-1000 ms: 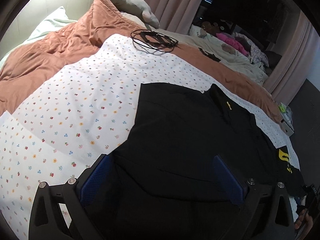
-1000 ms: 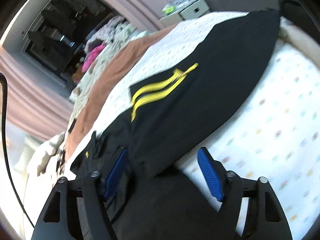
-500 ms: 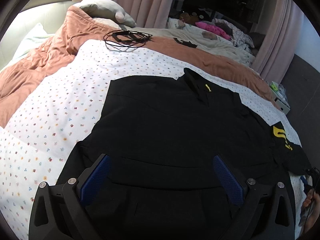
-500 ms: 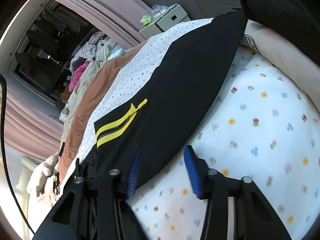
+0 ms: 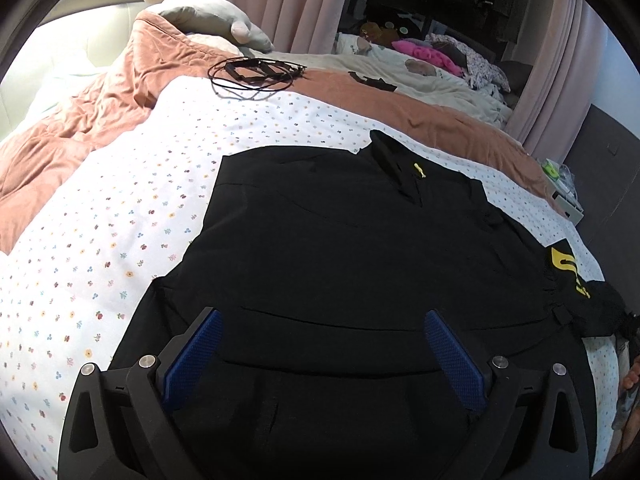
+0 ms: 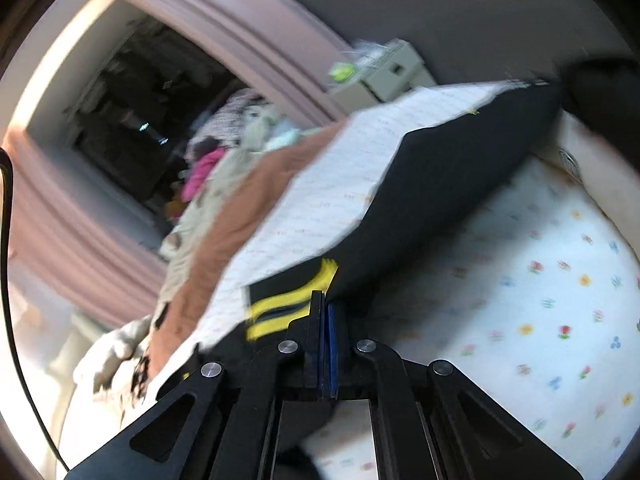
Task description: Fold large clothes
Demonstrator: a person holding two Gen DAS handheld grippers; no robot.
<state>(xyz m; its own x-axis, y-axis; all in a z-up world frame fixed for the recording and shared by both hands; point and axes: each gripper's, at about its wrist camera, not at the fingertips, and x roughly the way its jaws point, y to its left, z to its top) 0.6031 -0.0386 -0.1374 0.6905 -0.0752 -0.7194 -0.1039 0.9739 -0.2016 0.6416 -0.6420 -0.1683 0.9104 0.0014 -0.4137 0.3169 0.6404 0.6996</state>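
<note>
A large black jacket with a small yellow zip pull lies spread flat on the flowered sheet. Its right sleeve, black with yellow stripes, stretches toward the bed's edge. My left gripper is open and empty, hovering over the jacket's lower hem. My right gripper is shut on the sleeve near the yellow stripes; the view is blurred.
A rust-coloured duvet and a grey pillow lie at the bed's head. A coiled black cable rests on the sheet beyond the jacket. A bedside cabinet stands past the bed's far side. Pink curtains hang behind.
My right gripper closed its jaws on the sleeve by the yellow stripes. My left gripper shifted rightward to centre over the jacket's hem, staying open.
</note>
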